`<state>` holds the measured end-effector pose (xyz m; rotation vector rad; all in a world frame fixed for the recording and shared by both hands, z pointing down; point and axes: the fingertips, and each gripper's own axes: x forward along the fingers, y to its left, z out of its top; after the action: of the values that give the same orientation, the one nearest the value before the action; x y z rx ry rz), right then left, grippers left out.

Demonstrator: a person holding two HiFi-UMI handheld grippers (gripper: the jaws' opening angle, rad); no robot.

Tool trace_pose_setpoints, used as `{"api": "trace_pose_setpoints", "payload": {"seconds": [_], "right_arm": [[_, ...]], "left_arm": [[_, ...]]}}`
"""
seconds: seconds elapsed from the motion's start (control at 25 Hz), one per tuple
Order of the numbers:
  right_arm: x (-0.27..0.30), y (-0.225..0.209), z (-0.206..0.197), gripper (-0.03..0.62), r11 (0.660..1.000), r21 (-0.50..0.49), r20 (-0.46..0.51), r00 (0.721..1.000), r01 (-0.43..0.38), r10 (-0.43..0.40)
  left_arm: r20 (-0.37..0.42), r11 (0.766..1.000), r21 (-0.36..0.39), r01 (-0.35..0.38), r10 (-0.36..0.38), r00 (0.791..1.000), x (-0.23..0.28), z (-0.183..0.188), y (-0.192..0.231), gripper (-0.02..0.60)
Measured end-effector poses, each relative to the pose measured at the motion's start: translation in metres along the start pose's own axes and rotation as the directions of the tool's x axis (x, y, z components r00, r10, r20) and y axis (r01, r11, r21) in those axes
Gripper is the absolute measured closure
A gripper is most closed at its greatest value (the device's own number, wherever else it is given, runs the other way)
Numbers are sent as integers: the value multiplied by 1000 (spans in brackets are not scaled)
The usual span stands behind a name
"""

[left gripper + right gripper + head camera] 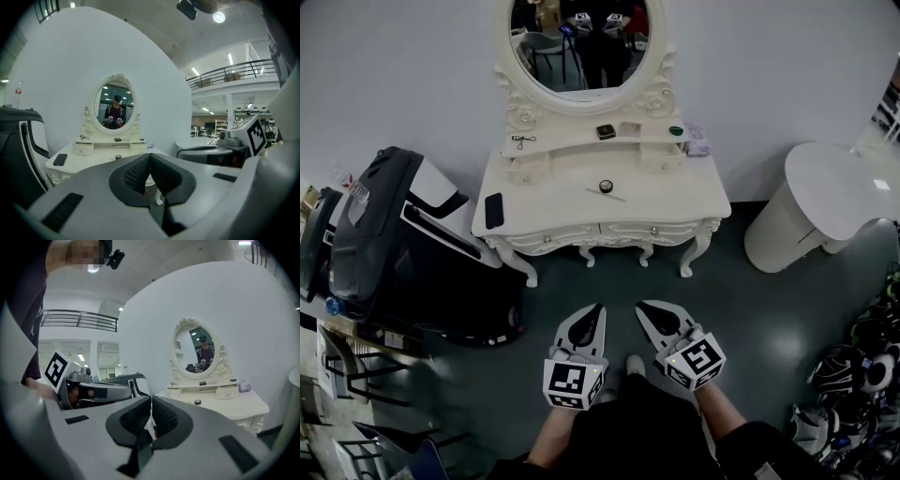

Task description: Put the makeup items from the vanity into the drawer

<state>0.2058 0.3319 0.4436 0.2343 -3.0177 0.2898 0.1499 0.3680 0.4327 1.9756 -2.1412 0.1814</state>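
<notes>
Round pot (606, 186) and thin stick (607, 195) lie mid-top on white vanity (534, 202). Dark compact (606, 131) and green jar (676, 130) sit on its shelf (572, 142). Drawers (652, 231) shut.

Vanity (553, 214) against the wall (403, 75), with mirror (581, 47) rising behind its top, phone (493, 210) at the top's left end and small jar (606, 186) near centre; bulky machine (398, 248) left, round table (834, 187) right.

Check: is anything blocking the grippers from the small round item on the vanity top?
Nothing visible: only floor separates the left gripper and right gripper from the vanity and round item. The drawers look closed.
</notes>
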Motion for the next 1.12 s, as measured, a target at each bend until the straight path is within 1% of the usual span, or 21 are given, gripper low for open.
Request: {"api": "trace_pose_setpoints", "payload": {"seconds": [0.32, 0.48, 0.76, 1.12], "right_arm": [[6, -23, -2, 565, 999, 21, -8, 1000, -26, 26], [16, -33, -2, 565, 999, 30, -15, 999, -31, 31], [48, -51, -6, 565, 999, 31, -35, 999, -24, 25], [105, -89, 5, 565, 999, 43, -48, 999, 17, -15]], "left_arm": [[-36, 1000, 5, -19, 19, 999, 25, -5, -4, 566], [-47, 1000, 8, -25, 25, 999, 36, -5, 2, 566], [-46, 1000, 5, -20, 21, 999, 59, -4, 33, 566], [-54, 1000, -7, 17, -17, 998, 114, 7, 82, 567]]}}
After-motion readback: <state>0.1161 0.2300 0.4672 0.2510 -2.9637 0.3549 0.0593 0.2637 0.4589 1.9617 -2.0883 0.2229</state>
